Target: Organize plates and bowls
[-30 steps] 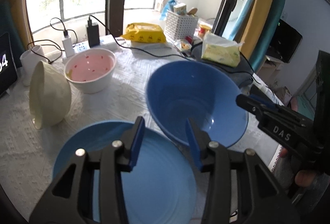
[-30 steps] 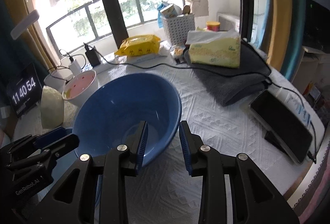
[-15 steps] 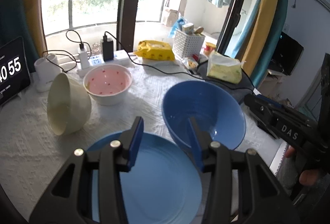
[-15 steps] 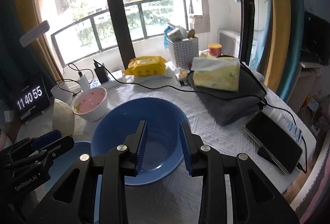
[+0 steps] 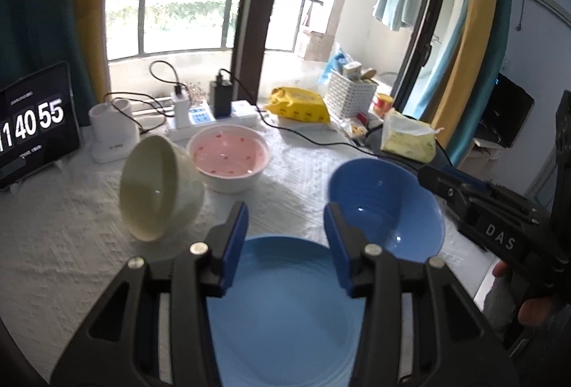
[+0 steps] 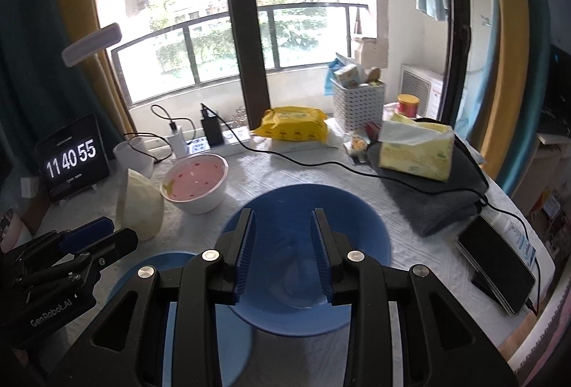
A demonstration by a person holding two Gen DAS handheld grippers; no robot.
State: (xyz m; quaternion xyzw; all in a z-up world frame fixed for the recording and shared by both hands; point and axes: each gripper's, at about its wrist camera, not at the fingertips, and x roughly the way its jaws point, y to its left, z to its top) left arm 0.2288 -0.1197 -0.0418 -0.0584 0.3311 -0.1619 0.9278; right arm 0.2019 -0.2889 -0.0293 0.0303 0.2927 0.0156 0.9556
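Note:
A blue plate lies at the table's near edge, under my open, empty left gripper. A blue bowl stands upright right of it; in the right wrist view this blue bowl is below my open, empty right gripper. A cream bowl lies tipped on its side at the left, leaning by a white bowl with a pink inside. The plate, cream bowl and pink bowl also show in the right wrist view.
A tablet clock, a white cup and a power strip with chargers stand at the back. A yellow packet, white basket, tissue pack on a grey towel and a phone lie on the right.
Both grippers have pulled back and risen from the blue bowl, so the dishes look smaller and farther. The bowls and the plate have stayed in place.

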